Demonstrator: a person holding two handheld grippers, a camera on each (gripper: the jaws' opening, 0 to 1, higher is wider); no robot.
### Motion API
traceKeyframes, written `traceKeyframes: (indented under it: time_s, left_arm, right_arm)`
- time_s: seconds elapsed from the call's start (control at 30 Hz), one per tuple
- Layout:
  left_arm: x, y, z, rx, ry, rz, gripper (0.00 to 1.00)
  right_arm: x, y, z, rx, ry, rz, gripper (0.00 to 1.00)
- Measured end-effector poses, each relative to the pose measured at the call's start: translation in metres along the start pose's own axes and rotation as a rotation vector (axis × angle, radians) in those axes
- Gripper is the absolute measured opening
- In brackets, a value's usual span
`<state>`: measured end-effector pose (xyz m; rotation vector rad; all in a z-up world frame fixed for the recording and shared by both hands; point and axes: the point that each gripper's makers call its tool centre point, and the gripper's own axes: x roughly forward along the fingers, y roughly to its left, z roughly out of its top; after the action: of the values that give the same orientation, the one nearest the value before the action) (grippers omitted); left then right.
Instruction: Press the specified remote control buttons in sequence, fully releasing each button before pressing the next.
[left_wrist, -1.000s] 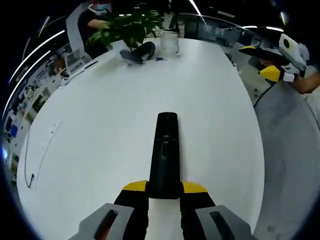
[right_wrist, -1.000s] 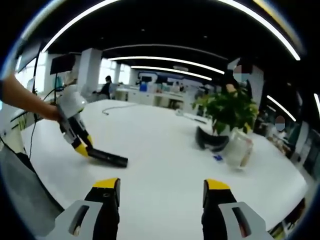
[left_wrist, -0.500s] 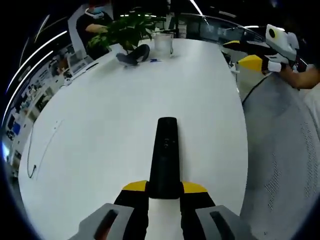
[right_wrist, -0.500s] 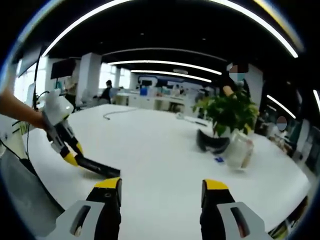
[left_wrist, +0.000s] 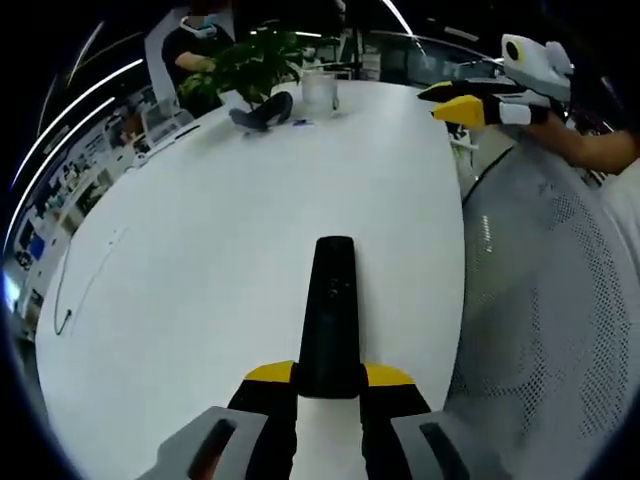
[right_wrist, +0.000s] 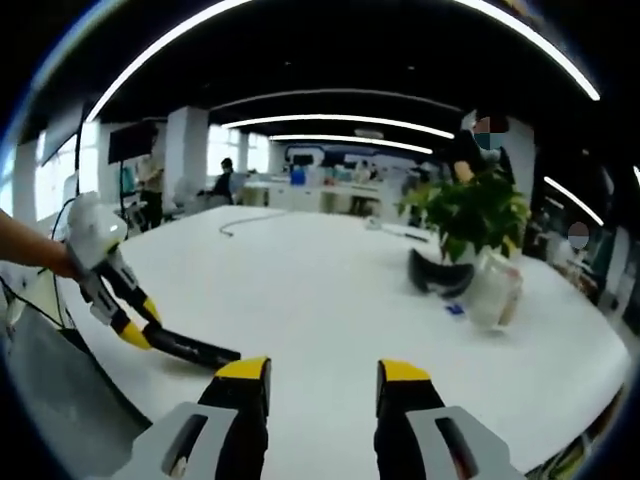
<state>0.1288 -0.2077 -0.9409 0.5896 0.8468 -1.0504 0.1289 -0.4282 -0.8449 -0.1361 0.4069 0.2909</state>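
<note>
Your left claw (left_wrist: 329, 378) was clamped on the near end of the black remote control (left_wrist: 329, 315), whose body ran straight out toward 12 o'clock over the white surface (left_wrist: 230, 230) in the left gripper view. In the right gripper view that same remote (right_wrist: 190, 347) lay at about 8 o'clock, low on the surface (right_wrist: 340, 270), with the left claw (right_wrist: 132, 322) gripping its end and your hand (right_wrist: 25, 255) behind it.

Your right claw (right_wrist: 322, 372) held nothing; its yellow-tipped jaws stood parted with a clear gap above the bare surface. In the left gripper view it (left_wrist: 465, 103) hung at about 1 o'clock, past the surface's edge, well apart from the remote.

At the far end of the surface stood a potted plant (left_wrist: 250, 62), a clear container (left_wrist: 317, 92) and a dark curved object (left_wrist: 260, 110) (too small to identify). A grey mesh chair (left_wrist: 545, 330) sat at 3 o'clock.
</note>
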Motion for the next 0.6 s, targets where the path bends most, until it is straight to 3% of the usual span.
traceKeyframes:
  time_s: [0.17,0.3,0.37,0.43,0.5,0.6]
  left_arm:
    - [0.000,-0.016,-0.005,0.005,-0.010,-0.004,0.22]
    - [-0.002,-0.023,-0.005,0.001,-0.021,0.002,0.22]
    - [-0.002,-0.027,-0.005,-0.003,-0.026,-0.002,0.22]
    - [-0.002,-0.032,-0.005,-0.003,-0.030,-0.005,0.22]
    - [-0.001,-0.040,-0.005,0.010,-0.039,-0.003,0.22]
    - [0.001,-0.048,-0.006,0.017,-0.045,-0.012,0.22]
  right_arm:
    - [-0.002,0.010,0.003,0.007,-0.006,0.049,0.28]
    - [-0.005,0.021,0.009,0.004,-0.025,0.101,0.12]
    - [-0.002,0.025,0.003,-0.005,0.017,0.116,0.07]
    - [-0.001,0.036,-0.006,0.028,0.076,0.185,0.00]
    - [-0.001,0.048,-0.008,0.108,0.115,0.259,0.00]
    - [0.004,0.049,-0.005,0.078,0.125,0.260,0.00]
